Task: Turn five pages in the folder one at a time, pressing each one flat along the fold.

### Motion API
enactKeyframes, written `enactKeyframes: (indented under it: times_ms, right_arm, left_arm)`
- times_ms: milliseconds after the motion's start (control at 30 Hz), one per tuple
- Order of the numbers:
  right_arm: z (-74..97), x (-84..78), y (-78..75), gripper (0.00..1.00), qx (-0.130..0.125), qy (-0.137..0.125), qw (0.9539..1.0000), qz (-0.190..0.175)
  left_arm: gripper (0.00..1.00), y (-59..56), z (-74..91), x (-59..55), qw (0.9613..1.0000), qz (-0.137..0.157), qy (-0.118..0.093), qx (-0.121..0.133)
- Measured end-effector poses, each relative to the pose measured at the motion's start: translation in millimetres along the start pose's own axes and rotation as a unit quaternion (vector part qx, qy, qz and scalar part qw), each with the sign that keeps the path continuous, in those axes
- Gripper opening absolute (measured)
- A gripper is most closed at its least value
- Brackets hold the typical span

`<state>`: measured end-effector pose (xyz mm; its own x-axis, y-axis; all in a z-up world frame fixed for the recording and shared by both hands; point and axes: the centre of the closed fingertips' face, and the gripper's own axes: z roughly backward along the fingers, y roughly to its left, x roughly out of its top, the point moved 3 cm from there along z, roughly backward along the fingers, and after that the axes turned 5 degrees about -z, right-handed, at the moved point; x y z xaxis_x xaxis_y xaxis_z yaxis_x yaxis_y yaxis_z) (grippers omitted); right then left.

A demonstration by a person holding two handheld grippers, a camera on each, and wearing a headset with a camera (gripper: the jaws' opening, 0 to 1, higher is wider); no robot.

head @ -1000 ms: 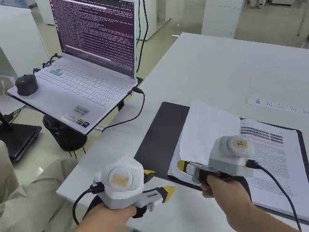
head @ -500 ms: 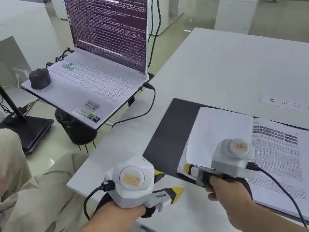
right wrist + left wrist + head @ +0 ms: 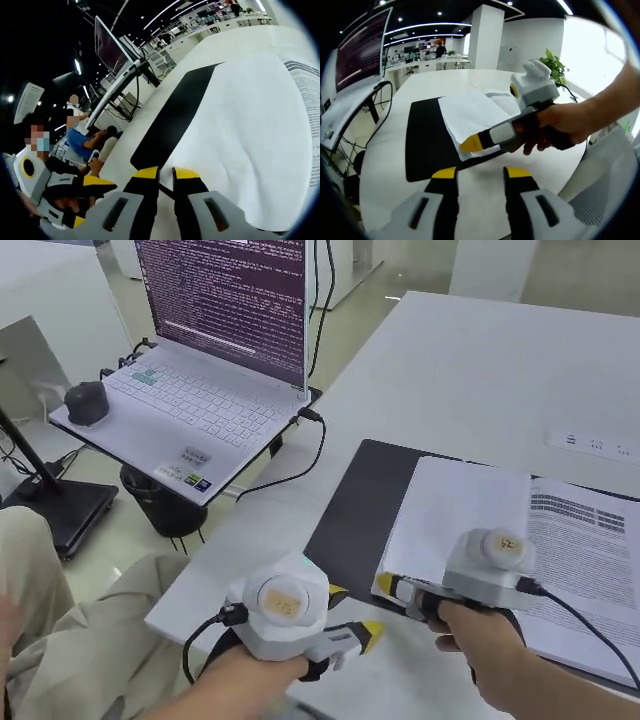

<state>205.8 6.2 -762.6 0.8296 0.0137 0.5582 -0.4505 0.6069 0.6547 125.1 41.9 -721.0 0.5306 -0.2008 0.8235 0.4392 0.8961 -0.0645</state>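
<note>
A black folder [image 3: 350,510] lies open on the white table, with a printed page [image 3: 590,540] on its right side. A blank-backed page [image 3: 460,510] arches over the fold toward the left. My right gripper [image 3: 385,585] is shut on that page's near edge; in the right gripper view the gripper [image 3: 166,173] has its jaws almost together with the page [image 3: 240,125] spreading ahead. My left gripper [image 3: 355,612] hovers open just in front of the folder's near left corner, nothing between its jaws. In the left gripper view, this gripper [image 3: 480,175] faces the folder [image 3: 422,135].
An open laptop [image 3: 200,390] on a stand with a mouse [image 3: 85,400] sits left of the table, its cable [image 3: 290,475] running to the table edge. A white power strip [image 3: 595,445] lies at the far right. The table's near edge is close to my left gripper.
The held page has come down lower and further left over the folder with my right gripper. My left gripper has stayed near the table's front edge. The head camera shifted.
</note>
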Motion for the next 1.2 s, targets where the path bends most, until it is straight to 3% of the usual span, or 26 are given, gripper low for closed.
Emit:
enactKeyframes:
  times_ms: [100, 300, 633, 767, 933, 1000, 1033, 1200]
  right_arm:
    - [4.9, 5.3, 4.6, 0.18, 0.024, -0.015, 0.9993, -0.022]
    - [27.6, 24.5, 2.7, 0.17, 0.048, -0.055, 0.9964, -0.042]
    - [62.9, 36.7, -39.2, 0.07, 0.022, -0.076, 0.9945, -0.069]
    - [74.9, 44.5, -57.6, 0.04, 0.009, -0.087, 0.9931, -0.078]
    - [83.7, 54.5, -74.9, 0.02, -0.003, -0.092, 0.9928, -0.078]
    - [84.8, 58.4, -82.7, 0.02, -0.009, -0.092, 0.9923, -0.082]
    - [85.7, 60.4, -85.1, 0.02, -0.011, -0.094, 0.9923, -0.081]
    - [85.0, 74.4, -99.8, 0.0, -0.023, -0.1, 0.9911, -0.084]
  left_arm:
    - [0.34, -0.7, -4.3, 3.0, 1.0, -0.008, 0.002, -0.002]
    - [0.34, -3.6, -21.6, 14.9, 0.9993, -0.035, 0.002, -0.013]
    - [0.33, -3.4, -69.4, 30.1, 0.9975, -0.068, 0.01, -0.02]
    - [0.31, 1.4, -84.5, 26.5, 0.997, -0.073, 0.024, -0.005]
    - [0.32, 9.0, -93.5, 13.3, 0.9974, -0.054, 0.045, 0.016]
    - [0.34, 8.6, -94.9, -0.1, 0.9955, -0.056, 0.075, 0.017]
    - [0.34, 7.2, -95.2, 5.4, 0.9968, -0.063, 0.046, 0.018]
    - [0.34, 8.7, -92.5, 3.8, 0.9973, -0.06, 0.037, 0.021]
